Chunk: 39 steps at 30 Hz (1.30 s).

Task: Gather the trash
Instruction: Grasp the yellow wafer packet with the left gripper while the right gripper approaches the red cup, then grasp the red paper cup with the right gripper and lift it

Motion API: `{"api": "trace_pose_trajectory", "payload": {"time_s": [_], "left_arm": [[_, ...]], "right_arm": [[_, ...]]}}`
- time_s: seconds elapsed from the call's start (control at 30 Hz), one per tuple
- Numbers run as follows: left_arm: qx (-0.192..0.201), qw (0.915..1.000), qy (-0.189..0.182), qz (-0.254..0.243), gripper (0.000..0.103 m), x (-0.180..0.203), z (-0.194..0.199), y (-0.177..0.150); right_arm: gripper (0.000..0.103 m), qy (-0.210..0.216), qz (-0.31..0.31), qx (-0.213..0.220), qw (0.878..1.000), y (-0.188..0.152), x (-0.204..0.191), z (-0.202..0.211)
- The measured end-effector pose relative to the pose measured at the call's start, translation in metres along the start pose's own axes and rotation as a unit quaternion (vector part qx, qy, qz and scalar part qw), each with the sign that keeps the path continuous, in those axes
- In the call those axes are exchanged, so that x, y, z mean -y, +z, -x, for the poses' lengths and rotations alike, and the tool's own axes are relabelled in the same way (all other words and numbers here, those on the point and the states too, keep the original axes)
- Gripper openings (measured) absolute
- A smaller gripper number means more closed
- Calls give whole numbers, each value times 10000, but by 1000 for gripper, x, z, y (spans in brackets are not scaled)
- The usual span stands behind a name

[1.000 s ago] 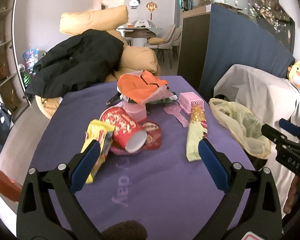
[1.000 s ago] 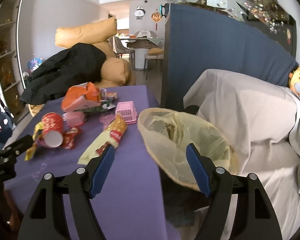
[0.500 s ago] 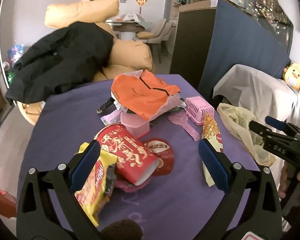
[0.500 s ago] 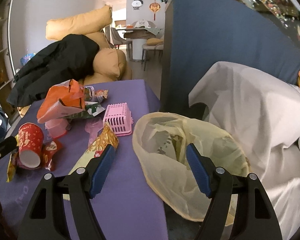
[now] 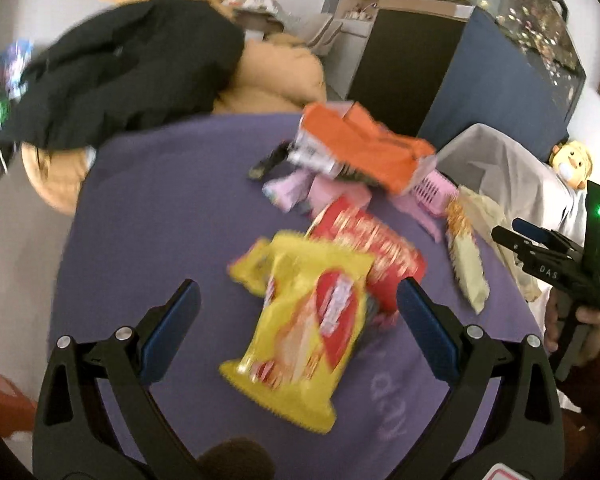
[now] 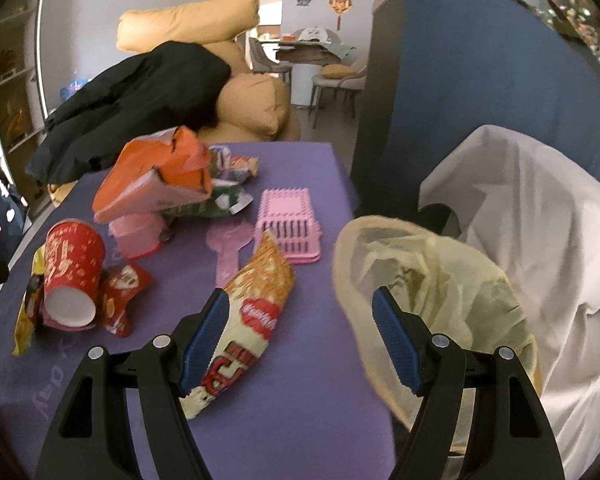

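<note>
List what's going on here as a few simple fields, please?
surface: purple table
trash: yellow packet, red cup, orange bag, noodle packet
other: pink basket
bin bag: yellowish, open, at table's right edge
left gripper: open, over yellow packet
right gripper: open, empty, beside bin bag

One red paper cup [image 6: 71, 270], one pink basket [image 6: 290, 226], one pink scoop [image 6: 228, 246], one yellowish bin bag [image 6: 440, 288], and four snack wrappers (yellow [image 5: 308, 326], orange [image 6: 156, 178], red [image 6: 120, 300], cream [image 6: 248, 320]).
</note>
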State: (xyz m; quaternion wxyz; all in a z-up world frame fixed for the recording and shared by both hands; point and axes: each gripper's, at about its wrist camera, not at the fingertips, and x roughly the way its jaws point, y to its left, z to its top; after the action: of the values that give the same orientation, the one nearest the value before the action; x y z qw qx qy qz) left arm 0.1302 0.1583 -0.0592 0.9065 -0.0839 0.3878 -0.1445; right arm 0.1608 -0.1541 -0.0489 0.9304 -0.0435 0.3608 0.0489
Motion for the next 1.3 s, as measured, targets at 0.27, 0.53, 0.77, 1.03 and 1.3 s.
{"api": "trace_pose_trajectory", "payload": {"time_s": [0.27, 0.53, 0.77, 1.03, 1.3], "left_arm": [[-490, 9976, -335, 354, 79, -15, -26, -23], [-293, 9966, -370, 672, 40, -16, -26, -19], [103, 9957, -443, 802, 32, -4, -16, -3], [199, 9972, -335, 633, 32, 16, -21, 6], [174, 9967, -451, 645, 32, 23, -33, 14]], "right_arm": [[70, 128, 247, -73, 9996, -4, -13, 2], [70, 87, 432, -230, 9988, -10, -13, 1], [70, 308, 317, -343, 9984, -9, -10, 2], [66, 416, 386, -372, 9977, 0, -22, -15], [43, 482, 30, -896, 9948, 22, -10, -61]]}}
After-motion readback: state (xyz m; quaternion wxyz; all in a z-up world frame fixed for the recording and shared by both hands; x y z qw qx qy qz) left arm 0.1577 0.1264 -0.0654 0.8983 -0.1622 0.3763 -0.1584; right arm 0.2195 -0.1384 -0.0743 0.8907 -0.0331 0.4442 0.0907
